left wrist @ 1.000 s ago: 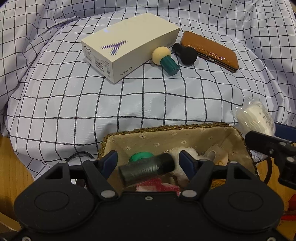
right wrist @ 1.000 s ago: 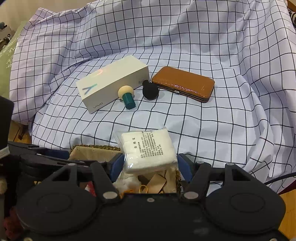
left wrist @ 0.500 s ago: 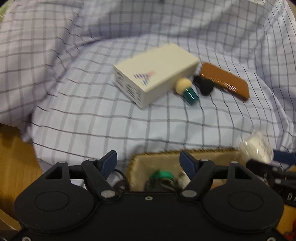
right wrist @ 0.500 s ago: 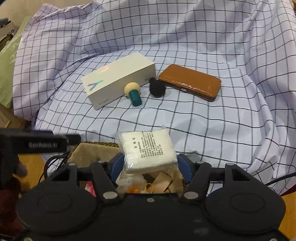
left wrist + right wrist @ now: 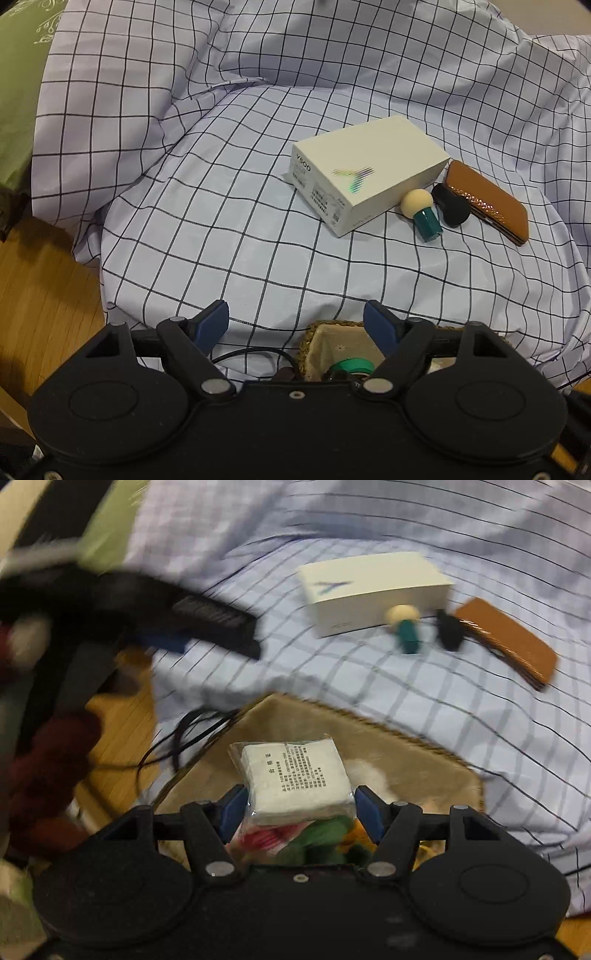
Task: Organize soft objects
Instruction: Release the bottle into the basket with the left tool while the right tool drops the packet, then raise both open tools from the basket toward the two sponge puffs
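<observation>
My right gripper point(image 5: 297, 806) is shut on a white cotton pack in clear wrap point(image 5: 293, 775) and holds it over the cloth-lined wicker basket point(image 5: 424, 768), which holds red and green soft things and a white fluffy ball. My left gripper point(image 5: 295, 326) is open and empty, drawn back at the basket's left corner point(image 5: 325, 341); it shows blurred at the left of the right wrist view point(image 5: 192, 627). On the checked cloth lie a cream sponge with teal handle point(image 5: 423, 212) and a black sponge point(image 5: 450, 208).
A white phone box point(image 5: 365, 171) and a brown leather case point(image 5: 487, 201) lie on the checked cloth point(image 5: 221, 206) beyond the basket. A black cable point(image 5: 251, 356) lies left of the basket. Wooden floor point(image 5: 44, 295) shows at the left, a green cushion point(image 5: 18, 92) at far left.
My left gripper let go of the dark roll into the basket, then drew back and left, open. My right gripper moved over the basket with the cotton pack.
</observation>
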